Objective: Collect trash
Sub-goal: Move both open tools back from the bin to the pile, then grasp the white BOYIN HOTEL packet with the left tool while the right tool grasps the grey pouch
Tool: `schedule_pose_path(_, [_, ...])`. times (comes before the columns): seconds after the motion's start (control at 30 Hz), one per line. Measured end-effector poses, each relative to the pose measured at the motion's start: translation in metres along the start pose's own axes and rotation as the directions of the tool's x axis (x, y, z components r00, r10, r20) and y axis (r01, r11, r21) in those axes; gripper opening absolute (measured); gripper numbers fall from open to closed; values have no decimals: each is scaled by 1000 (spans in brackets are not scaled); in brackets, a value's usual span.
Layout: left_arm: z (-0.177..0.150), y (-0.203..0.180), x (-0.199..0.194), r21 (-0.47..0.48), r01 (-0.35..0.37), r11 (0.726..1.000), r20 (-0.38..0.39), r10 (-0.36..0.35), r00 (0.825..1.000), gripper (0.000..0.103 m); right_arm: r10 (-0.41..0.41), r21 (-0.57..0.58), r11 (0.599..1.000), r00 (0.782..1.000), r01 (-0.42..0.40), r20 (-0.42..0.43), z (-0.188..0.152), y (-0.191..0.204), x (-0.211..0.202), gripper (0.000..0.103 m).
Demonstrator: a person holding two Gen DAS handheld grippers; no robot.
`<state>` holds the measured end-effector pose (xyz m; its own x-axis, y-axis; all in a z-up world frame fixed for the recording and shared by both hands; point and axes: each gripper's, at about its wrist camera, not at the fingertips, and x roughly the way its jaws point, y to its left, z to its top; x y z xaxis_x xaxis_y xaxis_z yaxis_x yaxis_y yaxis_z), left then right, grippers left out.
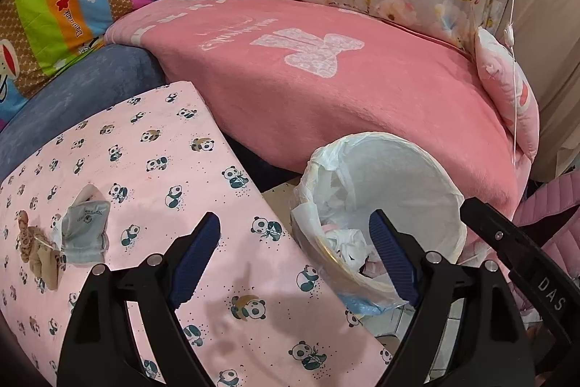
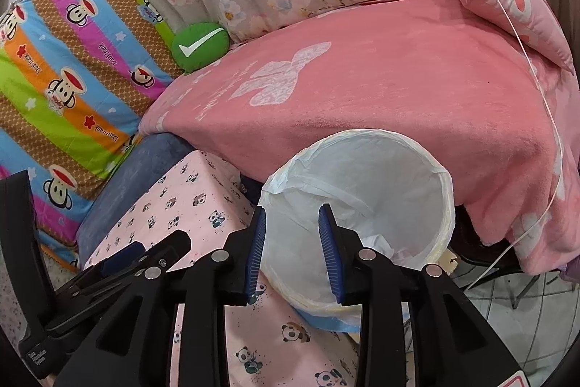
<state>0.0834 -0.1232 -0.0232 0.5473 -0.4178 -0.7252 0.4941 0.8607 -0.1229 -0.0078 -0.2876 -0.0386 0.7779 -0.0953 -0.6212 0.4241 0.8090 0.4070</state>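
The round bin lined with a white plastic bag (image 2: 362,198) stands beside the table covered in pink panda-print cloth (image 1: 174,176) and already holds crumpled white and pink scraps. The right gripper (image 2: 294,251) hangs over the bin's near rim, jaws partly apart with nothing between them. The left gripper (image 1: 295,260) is spread wide and empty. Left on the table are a grey plastic wrapper (image 1: 85,227) and a tan leopard-print scrap (image 1: 36,252), so collecting looks unfinished.
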Motion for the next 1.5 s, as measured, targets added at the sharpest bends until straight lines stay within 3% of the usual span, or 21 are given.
schedule_pose_path(0.87, [-33, 83, -38, -167, -77, 983, -6, 77, 997, 80, 73, -131, 988, 995, -82, -74, -45, 80, -7, 37])
schedule_pose_path(1.5, [-59, 168, -59, -280, -151, 948, -25, 151, 988, 80, 115, -250, 955, 976, -161, -187, -87, 153, 17, 37])
